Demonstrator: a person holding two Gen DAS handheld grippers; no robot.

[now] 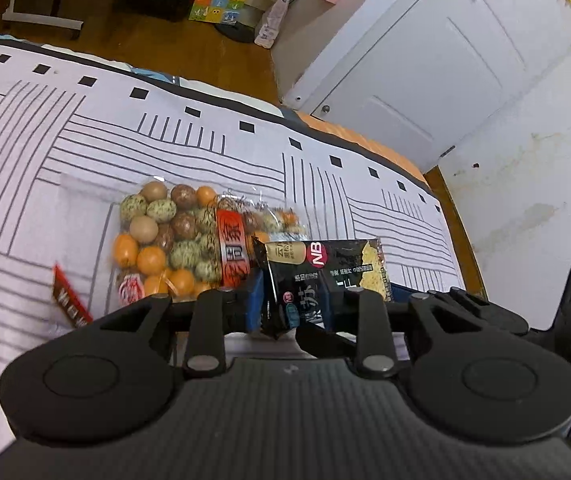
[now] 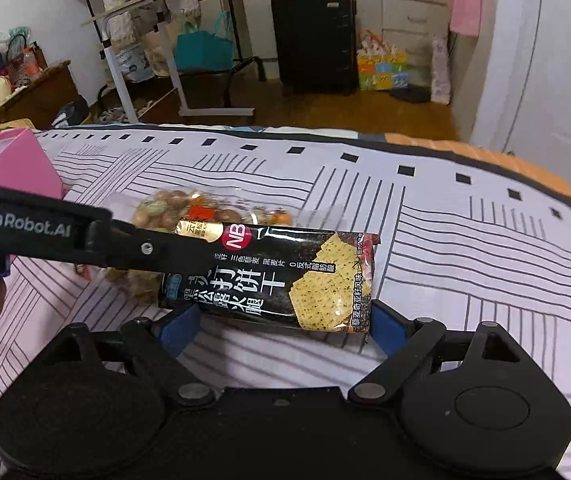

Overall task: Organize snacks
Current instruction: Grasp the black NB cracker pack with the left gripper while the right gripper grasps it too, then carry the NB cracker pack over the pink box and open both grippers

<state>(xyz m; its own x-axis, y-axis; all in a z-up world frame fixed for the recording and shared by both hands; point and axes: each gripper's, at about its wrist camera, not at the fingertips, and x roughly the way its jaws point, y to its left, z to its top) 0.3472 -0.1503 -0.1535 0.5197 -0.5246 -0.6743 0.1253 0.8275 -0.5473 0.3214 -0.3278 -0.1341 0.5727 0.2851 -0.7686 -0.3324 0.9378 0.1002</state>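
A black cracker packet (image 2: 281, 280) is held just above the striped bedspread (image 2: 465, 240). My left gripper (image 1: 291, 312) is shut on its end, and the packet also shows in the left wrist view (image 1: 325, 276). The left gripper reaches in from the left in the right wrist view (image 2: 189, 254). My right gripper (image 2: 281, 330) is open, its blue fingers (image 2: 179, 330) standing on either side of the packet's near edge. A clear bag of coloured coated nuts (image 1: 173, 236) lies behind the packet.
A small red sachet (image 1: 70, 298) lies left of the nut bag. A pink box (image 2: 13, 160) stands at the bed's left. Beyond the bed's far edge are a black suitcase (image 2: 315, 40), a folding table (image 2: 173, 40) and a white door (image 1: 445, 60).
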